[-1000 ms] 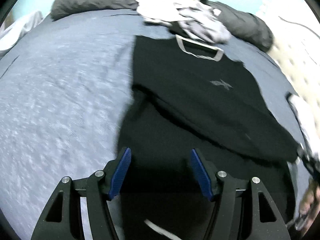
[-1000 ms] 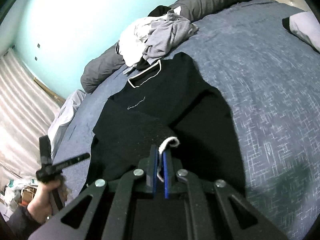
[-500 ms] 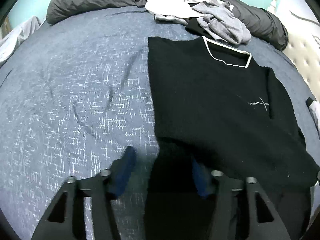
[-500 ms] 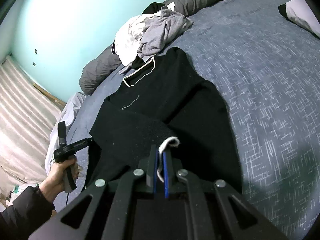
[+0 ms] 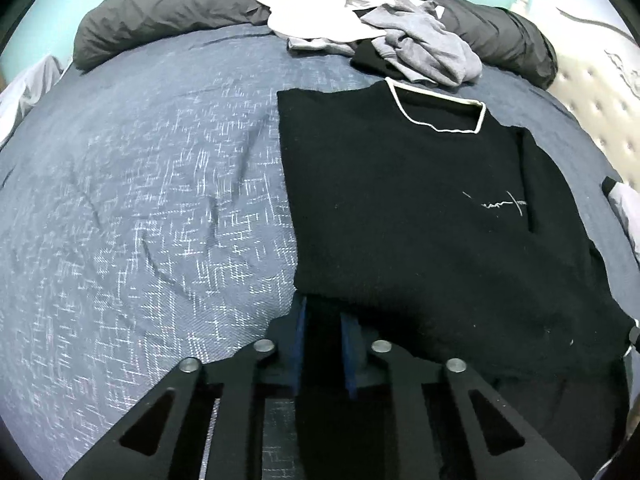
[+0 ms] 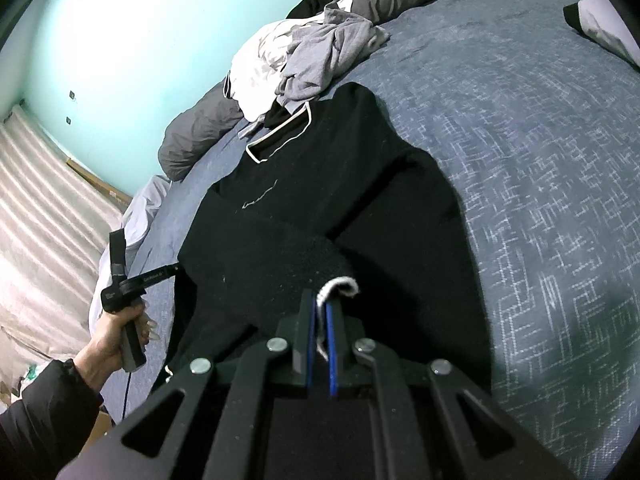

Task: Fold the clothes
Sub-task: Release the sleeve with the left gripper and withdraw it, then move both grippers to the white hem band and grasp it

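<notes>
A black sweater point(image 5: 420, 208) with a white-trimmed collar point(image 5: 436, 108) lies flat on the blue bedspread point(image 5: 140, 200), one sleeve folded across its front. My left gripper point(image 5: 323, 312) sits at the sweater's lower left edge. Its jaws are closing, with black fabric filling the narrow gap between the blue pads. In the right wrist view the sweater point(image 6: 340, 168) stretches away from me. My right gripper point(image 6: 320, 300) is shut on the white-edged cuff point(image 6: 340, 284) of the folded sleeve. A hand holds the left gripper point(image 6: 120, 280) at the sweater's far side.
A pile of white, grey and black clothes point(image 5: 360, 28) lies beyond the collar, against dark grey pillows point(image 5: 160, 12). A padded headboard point(image 5: 592, 100) stands at the right. Another garment point(image 6: 604, 28) rests on the bed's far right. Open bedspread spreads left of the sweater.
My left gripper has moved over to the sweater's lower left edge and its jaws have narrowed from wide apart onto the fabric. The right gripper has kept still with the cuff.
</notes>
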`<control>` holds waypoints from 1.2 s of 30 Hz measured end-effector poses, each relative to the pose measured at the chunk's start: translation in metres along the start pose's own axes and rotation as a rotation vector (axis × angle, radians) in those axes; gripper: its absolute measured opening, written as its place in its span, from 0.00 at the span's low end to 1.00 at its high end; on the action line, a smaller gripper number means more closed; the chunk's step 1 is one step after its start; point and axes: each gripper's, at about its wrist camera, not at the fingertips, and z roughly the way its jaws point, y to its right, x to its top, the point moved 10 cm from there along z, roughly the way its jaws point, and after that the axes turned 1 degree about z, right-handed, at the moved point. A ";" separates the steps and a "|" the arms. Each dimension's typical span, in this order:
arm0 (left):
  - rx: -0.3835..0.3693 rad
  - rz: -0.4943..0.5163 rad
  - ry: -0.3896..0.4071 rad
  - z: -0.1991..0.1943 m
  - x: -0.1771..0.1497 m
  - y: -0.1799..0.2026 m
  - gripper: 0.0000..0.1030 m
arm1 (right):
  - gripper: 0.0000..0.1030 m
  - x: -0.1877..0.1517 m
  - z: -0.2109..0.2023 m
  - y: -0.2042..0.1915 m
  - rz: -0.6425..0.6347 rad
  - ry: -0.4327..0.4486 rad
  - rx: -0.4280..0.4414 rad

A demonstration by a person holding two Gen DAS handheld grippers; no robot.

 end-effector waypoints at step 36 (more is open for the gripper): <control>-0.096 -0.176 0.051 -0.022 0.013 -0.034 0.47 | 0.50 0.000 0.008 0.033 0.077 -0.015 -0.119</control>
